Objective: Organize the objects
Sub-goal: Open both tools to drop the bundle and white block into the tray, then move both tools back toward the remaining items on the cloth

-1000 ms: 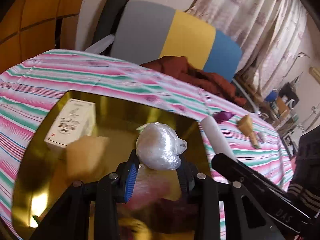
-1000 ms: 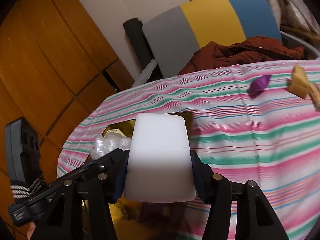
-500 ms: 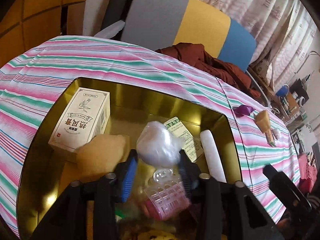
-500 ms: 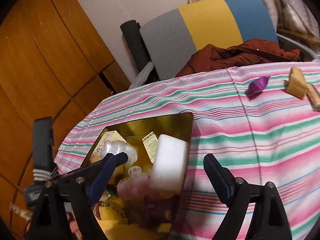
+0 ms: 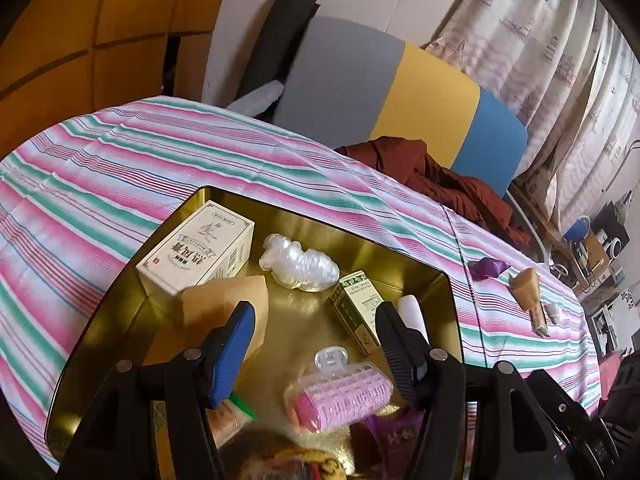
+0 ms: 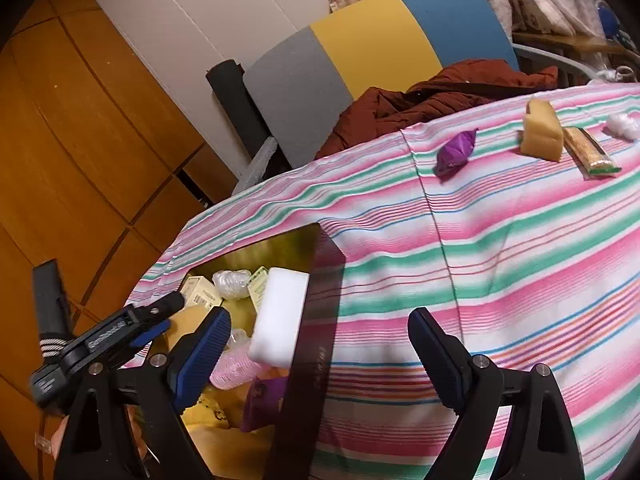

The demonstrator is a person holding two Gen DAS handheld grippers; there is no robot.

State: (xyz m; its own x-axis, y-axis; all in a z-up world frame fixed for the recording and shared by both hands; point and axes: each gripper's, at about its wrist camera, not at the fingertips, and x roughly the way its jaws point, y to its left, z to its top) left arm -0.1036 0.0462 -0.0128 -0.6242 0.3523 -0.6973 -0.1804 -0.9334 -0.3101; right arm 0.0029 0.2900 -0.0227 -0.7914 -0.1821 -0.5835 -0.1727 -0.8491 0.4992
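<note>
A grey, yellow and blue chair (image 5: 384, 92) holds a rust-brown jacket (image 5: 436, 176), with patterned curtains (image 5: 560, 52) behind.

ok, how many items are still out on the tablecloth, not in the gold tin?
4, all at the far right: purple wrapper, tan wedge, wrapped bar beside it, small white wad at the frame edge. More may lie beyond view.

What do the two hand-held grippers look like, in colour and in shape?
Both are black plastic frames with silver screw heads. The left gripper has two ribbed fingers, one with a blue pad. The right gripper has the same build, with dark blue ribbed pads. Seen from the right wrist, the left one shows a black handle with a striped band and small white lettering, too blurred to read.
</note>
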